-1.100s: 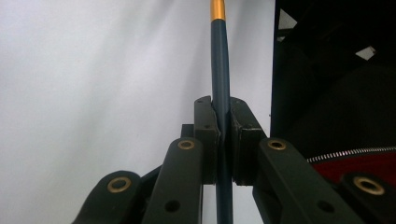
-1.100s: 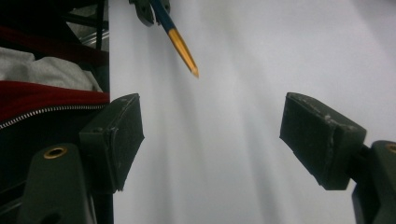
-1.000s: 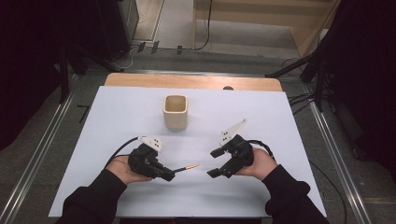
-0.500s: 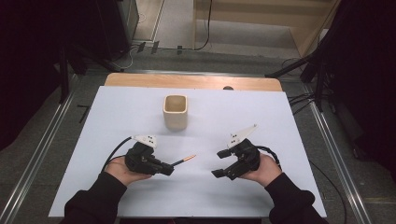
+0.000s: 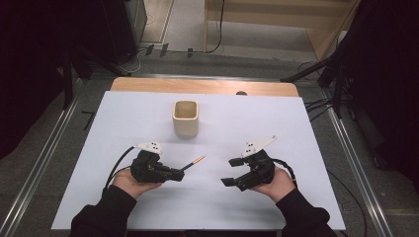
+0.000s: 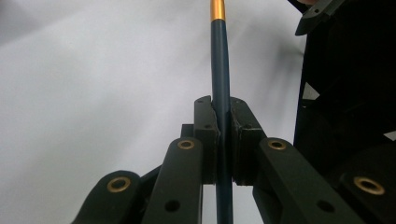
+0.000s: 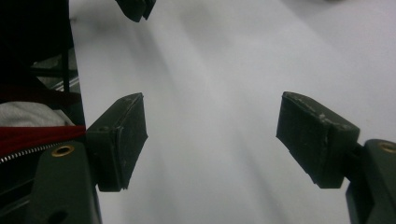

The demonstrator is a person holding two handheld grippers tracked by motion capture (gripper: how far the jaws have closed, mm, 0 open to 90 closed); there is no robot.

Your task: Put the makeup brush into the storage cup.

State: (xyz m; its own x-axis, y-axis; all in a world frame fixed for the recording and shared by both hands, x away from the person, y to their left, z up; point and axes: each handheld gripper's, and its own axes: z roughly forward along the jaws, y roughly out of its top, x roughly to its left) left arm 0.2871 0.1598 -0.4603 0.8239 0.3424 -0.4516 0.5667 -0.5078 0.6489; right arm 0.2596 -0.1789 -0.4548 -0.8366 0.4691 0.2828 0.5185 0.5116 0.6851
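Observation:
My left gripper (image 5: pixel 179 174) is low over the white sheet at front left, shut on a dark blue pencil (image 5: pixel 193 162) whose orange tip points toward the right gripper. In the left gripper view the gripper (image 6: pixel 223 106) pinches the pencil (image 6: pixel 219 60) between its pads, and a gold band shows farther up the shaft. My right gripper (image 5: pixel 228 172) is at front right, open and facing the left one. Its jaws have just closed a little, with nothing between them. Bare sheet lies behind the right gripper (image 7: pixel 212 135) in its own view. A beige cup (image 5: pixel 186 118) stands upright behind both.
The white sheet (image 5: pixel 123 123) covers the table, with a wooden strip (image 5: pixel 197 86) at the far edge. Metal rails run along both sides. The right gripper's black body (image 6: pixel 345 93) shows in the left gripper view.
The pencil's tip has swung a little toward the far side. The right gripper has drawn slightly toward the front edge and its grey plate now lies flatter.

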